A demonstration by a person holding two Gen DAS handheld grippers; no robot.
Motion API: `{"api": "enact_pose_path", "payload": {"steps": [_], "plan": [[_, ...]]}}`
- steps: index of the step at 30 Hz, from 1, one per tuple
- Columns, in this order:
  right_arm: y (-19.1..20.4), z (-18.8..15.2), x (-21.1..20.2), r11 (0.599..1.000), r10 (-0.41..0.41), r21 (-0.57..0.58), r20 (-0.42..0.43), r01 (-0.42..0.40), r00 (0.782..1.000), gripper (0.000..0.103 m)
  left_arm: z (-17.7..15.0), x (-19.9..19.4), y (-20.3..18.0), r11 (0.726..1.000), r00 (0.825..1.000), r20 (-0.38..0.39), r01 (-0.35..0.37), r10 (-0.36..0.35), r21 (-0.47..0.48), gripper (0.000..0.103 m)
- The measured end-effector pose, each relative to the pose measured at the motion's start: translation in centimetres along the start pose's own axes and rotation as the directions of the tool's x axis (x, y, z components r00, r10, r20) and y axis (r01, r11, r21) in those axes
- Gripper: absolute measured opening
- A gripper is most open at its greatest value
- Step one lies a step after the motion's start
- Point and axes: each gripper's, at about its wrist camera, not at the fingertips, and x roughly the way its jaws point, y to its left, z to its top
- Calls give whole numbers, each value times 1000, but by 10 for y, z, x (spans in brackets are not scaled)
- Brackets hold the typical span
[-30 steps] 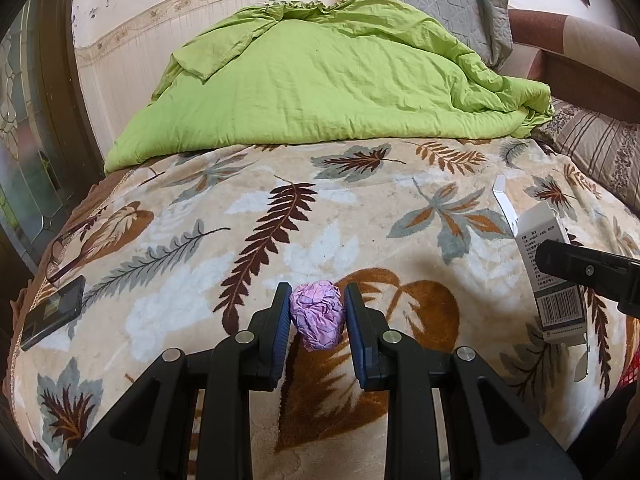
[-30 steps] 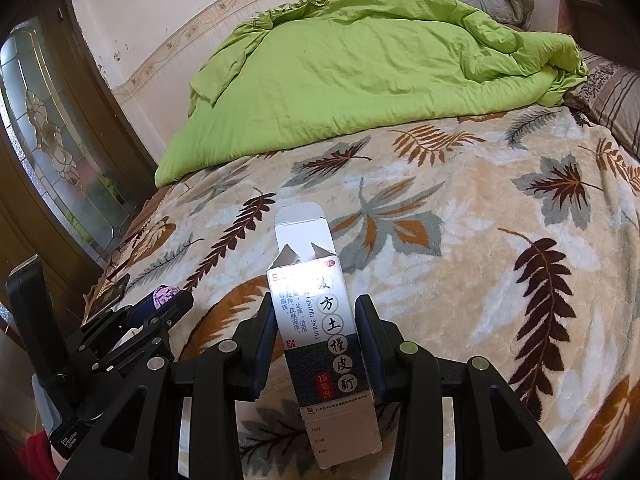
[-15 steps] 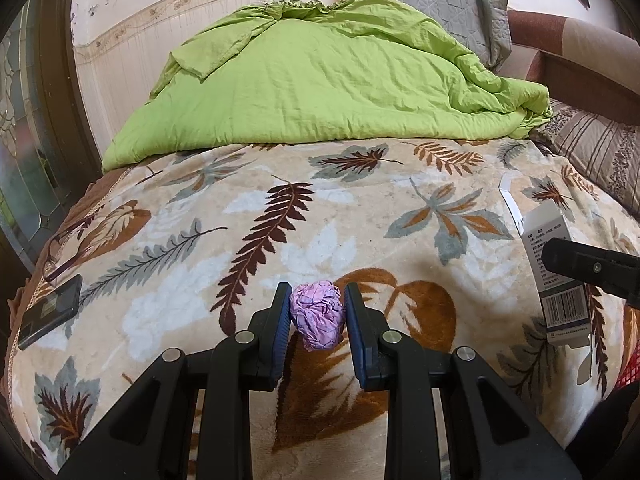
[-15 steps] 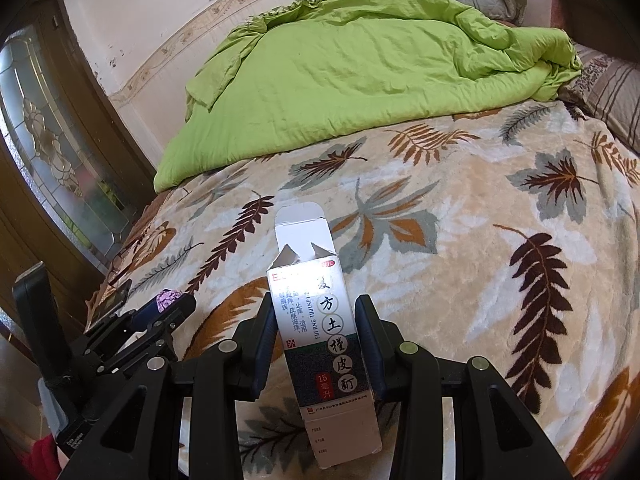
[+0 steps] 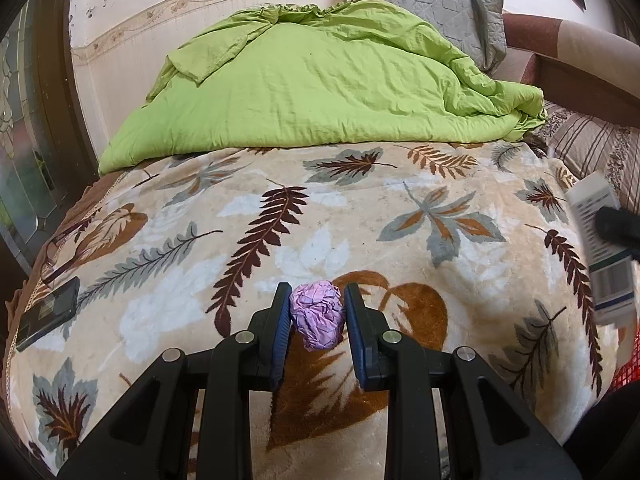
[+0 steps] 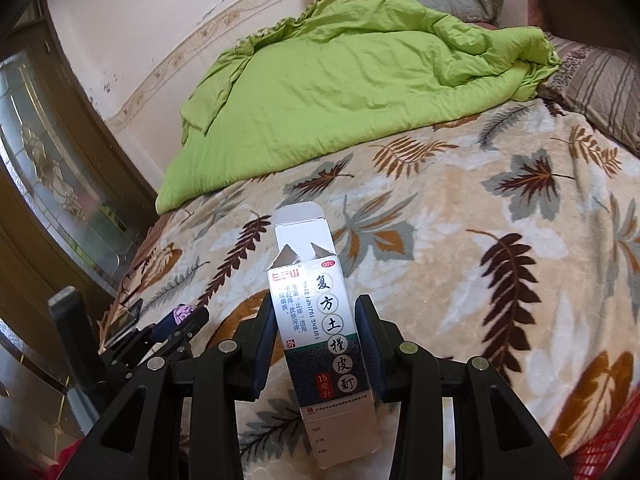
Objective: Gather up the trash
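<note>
quilt (image 5: 320, 92) on bed's far half | phone (image 5: 46, 314) at blanket's (image 5: 360, 240) left edge | pillows behind quilt

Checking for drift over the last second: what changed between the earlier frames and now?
The right gripper lifted its medicine box; in the left view the box slid toward the right edge and blurred. The right view now looks from higher and is slightly rolled. Nothing was grasped or released. Unchanged: the left gripper stays shut on the purple paper ball, and the phone and green quilt lie as before.
</note>
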Motion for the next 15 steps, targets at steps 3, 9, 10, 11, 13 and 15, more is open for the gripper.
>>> {"api": "enact_pose_path", "payload": {"steps": [3,9,10,11,13,15], "plan": [[-6,3,-16,1000,-9,12,23,9,1000,42,-1,-2,-1,1000,1000,3,1,-1,5,25],[-21,8,-54,998,-33,50,76,30,997,42,-1,-7,-6,1000,1000,3,7,-7,14,25],[-24,9,-60,998,-39,54,85,34,996,42,-3,-10,-6,1000,1000,4,11,-11,14,25],[-28,10,-69,997,-50,60,97,44,994,42,-2,-11,-8,1000,1000,5,13,-13,18,25],[-36,9,-81,996,-66,73,110,58,992,42,-4,-15,-11,1000,1000,9,18,-19,26,25],[-45,7,-93,993,-83,90,119,72,989,42,-3,-18,-15,999,999,11,30,-30,30,25]]}}
